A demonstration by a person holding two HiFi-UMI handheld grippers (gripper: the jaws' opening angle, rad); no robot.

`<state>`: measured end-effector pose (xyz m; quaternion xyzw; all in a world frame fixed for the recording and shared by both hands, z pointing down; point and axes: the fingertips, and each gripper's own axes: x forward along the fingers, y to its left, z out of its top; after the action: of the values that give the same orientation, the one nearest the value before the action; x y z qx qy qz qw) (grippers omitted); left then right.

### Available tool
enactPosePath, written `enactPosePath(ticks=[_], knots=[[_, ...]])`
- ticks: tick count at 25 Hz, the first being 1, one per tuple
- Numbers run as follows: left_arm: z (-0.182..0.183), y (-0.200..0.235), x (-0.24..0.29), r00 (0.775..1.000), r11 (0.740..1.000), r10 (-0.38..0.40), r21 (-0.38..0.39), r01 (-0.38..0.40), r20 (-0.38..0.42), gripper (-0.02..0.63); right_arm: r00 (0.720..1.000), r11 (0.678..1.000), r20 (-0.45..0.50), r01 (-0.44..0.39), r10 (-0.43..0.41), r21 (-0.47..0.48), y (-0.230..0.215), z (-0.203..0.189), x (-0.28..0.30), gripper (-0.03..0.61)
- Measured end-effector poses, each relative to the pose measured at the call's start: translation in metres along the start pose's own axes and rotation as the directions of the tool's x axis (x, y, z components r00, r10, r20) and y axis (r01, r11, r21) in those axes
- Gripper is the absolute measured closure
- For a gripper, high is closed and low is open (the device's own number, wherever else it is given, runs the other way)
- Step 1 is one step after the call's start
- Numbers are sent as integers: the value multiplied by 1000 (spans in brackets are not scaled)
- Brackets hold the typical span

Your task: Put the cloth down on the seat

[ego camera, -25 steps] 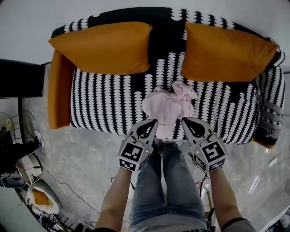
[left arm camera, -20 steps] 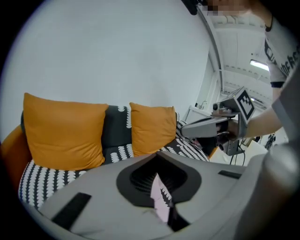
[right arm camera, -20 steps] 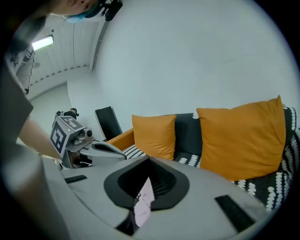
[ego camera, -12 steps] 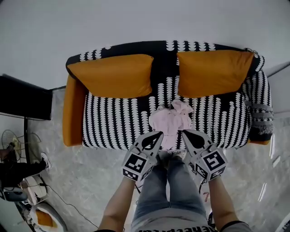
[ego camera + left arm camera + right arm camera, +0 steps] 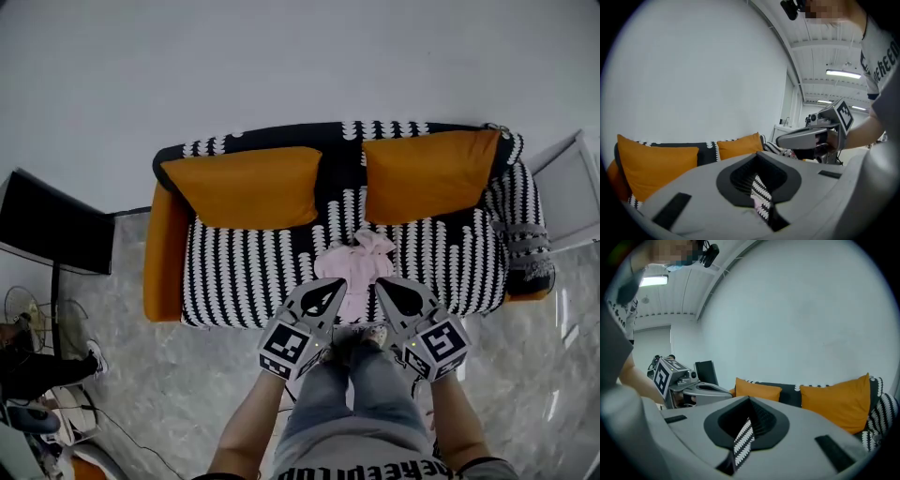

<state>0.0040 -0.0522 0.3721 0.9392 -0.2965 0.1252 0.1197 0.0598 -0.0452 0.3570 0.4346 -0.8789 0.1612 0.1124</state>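
Cloth (image 5: 354, 270) lies crumpled on the sofa seat (image 5: 244, 277), at twelve o'clock from both grippers. Left gripper (image 5: 325, 292) and right gripper (image 5: 392, 292) hover with jaws pressed together, holding nothing. It looks light, soft and floppy — best pinched at a raised fold.

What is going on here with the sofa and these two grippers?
A person stands in front of a black-and-white sofa, holding a gripper in each hand. The pink cloth lies crumpled on the seat, near its front edge, in front of the gap between two orange cushions. The left gripper and the right gripper hover side by side, apart from the cloth, jaws shut with nothing between them. The cloth appears to be already put down.
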Motion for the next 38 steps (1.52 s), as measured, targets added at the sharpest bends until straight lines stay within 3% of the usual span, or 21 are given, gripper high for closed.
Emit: enactPosePath(ticks=[16,38], knots=[[91,-29,-45,979,993,-87,101,69,186,589,981,996,192,35,-20,-76,45,81,-25,577],[102,-32,-70,963,991,-108,102,86,245,589,979,991,203,33,-6,-131,77,90,-24,575]])
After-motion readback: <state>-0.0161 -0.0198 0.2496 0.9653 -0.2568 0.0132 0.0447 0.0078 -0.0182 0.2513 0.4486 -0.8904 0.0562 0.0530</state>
